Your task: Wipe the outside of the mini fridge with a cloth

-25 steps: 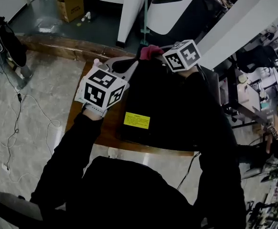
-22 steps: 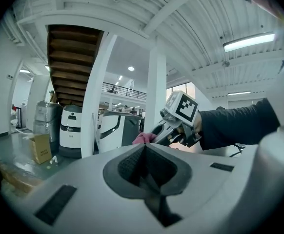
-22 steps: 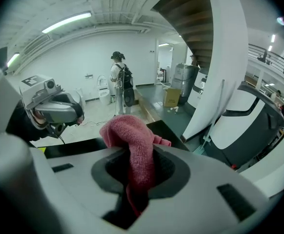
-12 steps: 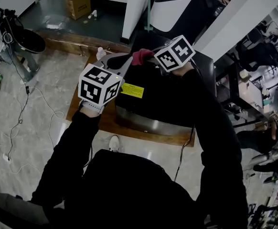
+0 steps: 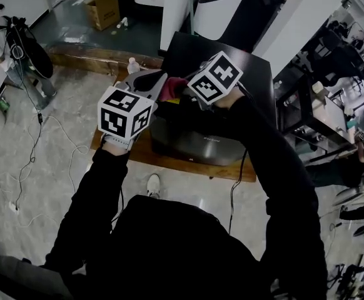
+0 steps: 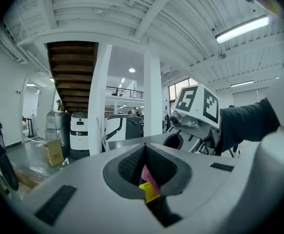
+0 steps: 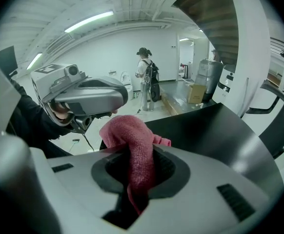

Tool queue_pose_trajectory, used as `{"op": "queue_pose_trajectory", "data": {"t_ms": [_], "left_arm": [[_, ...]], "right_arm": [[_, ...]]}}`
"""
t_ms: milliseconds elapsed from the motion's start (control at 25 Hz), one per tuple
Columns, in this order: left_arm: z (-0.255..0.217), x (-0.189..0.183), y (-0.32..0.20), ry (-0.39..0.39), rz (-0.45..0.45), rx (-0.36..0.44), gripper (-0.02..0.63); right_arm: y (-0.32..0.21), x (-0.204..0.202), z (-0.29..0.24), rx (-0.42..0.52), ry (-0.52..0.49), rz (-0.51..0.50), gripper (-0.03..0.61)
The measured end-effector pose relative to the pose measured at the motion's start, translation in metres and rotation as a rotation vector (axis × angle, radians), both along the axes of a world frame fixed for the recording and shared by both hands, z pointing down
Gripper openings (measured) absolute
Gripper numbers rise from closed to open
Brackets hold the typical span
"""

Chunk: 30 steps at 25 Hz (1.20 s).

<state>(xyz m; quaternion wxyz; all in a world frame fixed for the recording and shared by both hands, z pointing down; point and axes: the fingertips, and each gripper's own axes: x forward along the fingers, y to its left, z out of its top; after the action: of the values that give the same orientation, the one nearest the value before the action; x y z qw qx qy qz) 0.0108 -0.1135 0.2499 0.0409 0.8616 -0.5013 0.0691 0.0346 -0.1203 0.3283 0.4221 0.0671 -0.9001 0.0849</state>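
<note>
One cloth (image 7: 132,140), one fridge (image 5: 191,144) and two hand-held grippers are showing. The right hand-held gripper (image 7: 141,167) is pinching the cloth over the fridge's top edge. The left hand-held gripper (image 6: 144,150) is hovering just beside it, jaws pressed together.

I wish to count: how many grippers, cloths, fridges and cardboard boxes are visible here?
2 grippers: left gripper, right gripper
1 pink cloth
1 mini fridge
1 cardboard box
Total: 5
</note>
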Motion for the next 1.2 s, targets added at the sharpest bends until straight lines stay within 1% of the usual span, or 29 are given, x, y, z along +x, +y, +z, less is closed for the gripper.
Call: {"op": "queue_pose_trajectory", "data": {"t_ms": [120, 240, 360, 520, 640, 760, 1000, 1120, 1200], "left_arm": [[-0.003, 0.005, 0.016, 0.000, -0.006, 0.005, 0.006], [-0.009, 0.010, 0.032, 0.001, -0.009, 0.014, 0.006], [-0.016, 0.022, 0.047, 0.000, 0.003, 0.029, 0.006], [-0.034, 0.046, 0.060, 0.009, 0.035, 0.069, 0.006], [-0.049, 0.076, 0.066, 0.018, 0.077, 0.096, 0.006], [-0.059, 0.111, 0.066, 0.029, 0.131, 0.114, 0.006], [-0.066, 0.187, 0.048, 0.040, 0.240, 0.117, 0.006], [-0.069, 0.219, 0.029, 0.043, 0.293, 0.111, 0.006], [-0.072, 0.237, 0.010, 0.041, 0.323, 0.109, 0.006]], "right_arm": [[0.019, 0.005, -0.004, -0.016, -0.013, -0.016, 0.072], [0.026, 0.011, -0.020, -0.003, -0.084, 0.001, 0.072], [0.029, 0.032, -0.045, 0.030, -0.169, 0.052, 0.074], [0.029, 0.073, -0.092, 0.107, -0.259, 0.118, 0.074], [0.030, 0.113, -0.124, 0.166, -0.302, 0.174, 0.074], [0.022, 0.157, -0.143, 0.232, -0.324, 0.253, 0.074], [-0.008, 0.250, -0.138, 0.297, -0.326, 0.425, 0.077], [-0.033, 0.282, -0.127, 0.311, -0.310, 0.487, 0.077], [-0.056, 0.299, -0.121, 0.297, -0.314, 0.528, 0.078]]}}
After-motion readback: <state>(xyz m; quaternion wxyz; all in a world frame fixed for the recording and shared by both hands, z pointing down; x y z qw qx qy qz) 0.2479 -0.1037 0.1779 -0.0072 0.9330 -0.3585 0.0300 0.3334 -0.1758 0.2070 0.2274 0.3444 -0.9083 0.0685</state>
